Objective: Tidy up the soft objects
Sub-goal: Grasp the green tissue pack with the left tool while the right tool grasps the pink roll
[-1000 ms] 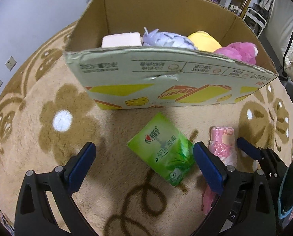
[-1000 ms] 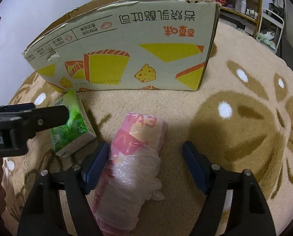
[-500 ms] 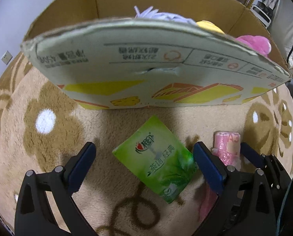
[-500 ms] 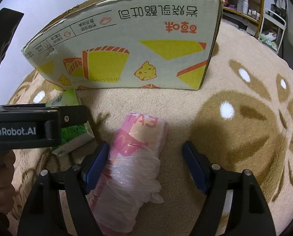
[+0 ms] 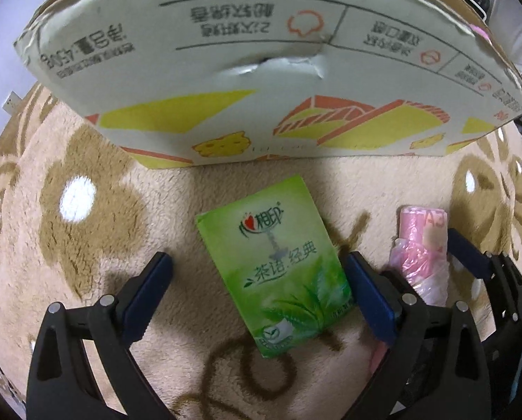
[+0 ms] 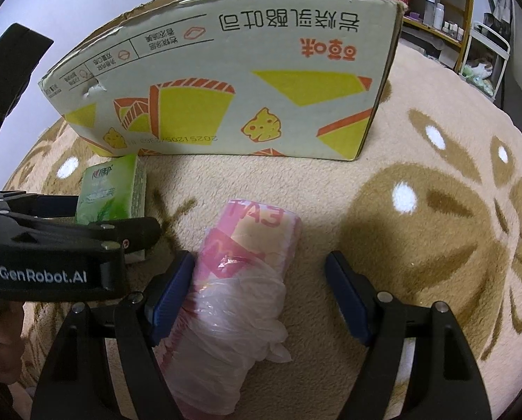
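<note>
On the rug [image 5: 85,280], the left gripper [image 5: 257,297] is spread around the green tissue pack [image 5: 278,273], ready to pinch it; the right gripper [image 6: 261,297] likewise straddles the pink bag roll [image 6: 239,280] (neither squeezed), both bound, I judge, for the cardboard box [image 6: 225,87].

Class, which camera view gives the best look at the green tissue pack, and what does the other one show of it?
The left wrist view: the tissue pack lies face up on the rug between that gripper's open fingers, its whole printed front clear. The right wrist view shows only its far end, the rest hidden behind the left gripper.
</note>
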A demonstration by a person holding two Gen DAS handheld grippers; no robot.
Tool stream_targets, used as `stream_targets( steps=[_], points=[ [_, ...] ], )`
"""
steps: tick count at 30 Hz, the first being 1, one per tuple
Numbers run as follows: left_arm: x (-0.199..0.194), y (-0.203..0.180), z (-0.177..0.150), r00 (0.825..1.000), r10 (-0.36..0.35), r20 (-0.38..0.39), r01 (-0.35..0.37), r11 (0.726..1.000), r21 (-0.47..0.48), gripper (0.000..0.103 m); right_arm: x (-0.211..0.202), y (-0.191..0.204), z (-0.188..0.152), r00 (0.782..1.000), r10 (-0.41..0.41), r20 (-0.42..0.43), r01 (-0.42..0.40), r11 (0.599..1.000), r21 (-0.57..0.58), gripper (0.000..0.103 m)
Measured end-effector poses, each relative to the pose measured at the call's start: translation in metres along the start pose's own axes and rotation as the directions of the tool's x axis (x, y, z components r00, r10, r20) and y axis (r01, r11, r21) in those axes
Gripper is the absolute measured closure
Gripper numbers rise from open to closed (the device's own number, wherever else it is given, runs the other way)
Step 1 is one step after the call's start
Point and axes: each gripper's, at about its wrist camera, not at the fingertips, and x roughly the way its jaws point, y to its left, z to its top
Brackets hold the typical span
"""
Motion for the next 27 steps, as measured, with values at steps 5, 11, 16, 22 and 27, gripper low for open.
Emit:
stream_targets(
  steps=[5,11,16,22,27],
  points=[
    [-0.004,-0.003,-0.015,1.0,0.017,-0.001,-0.017,1.0,0.002,0.015,0.0,0.004,0.004,1.0,-0.007,-0.005,0.007,1.0,-0.004,0.022],
    [-0.007,0.006,-0.02,1.0,0.026,0.004,-0.026,0.999,-0.02,0.038,-0.005,0.006,0.006,1.0,-0.018,0.012,0.019,1.0,-0.002,0.038],
    [-0.013,0.013,-0.027,1.0,0.006,0.019,-0.005,1.0,-0.013,0.05,-0.01,0.006,0.011,1.0,0.018,0.01,-0.019,0.999,0.047,0.05],
    [-0.016,0.022,-0.042,1.0,0.017,0.025,-0.016,1.0,-0.021,0.05,-0.006,0.006,0.011,1.0,0.03,0.004,-0.03,0.997,0.069,0.051],
    [-0.026,0.032,-0.057,0.999,0.014,0.037,-0.013,0.999,-0.038,0.05,-0.012,0.003,0.016,0.996,0.077,0.035,-0.079,0.995,0.061,0.06]
  ],
)
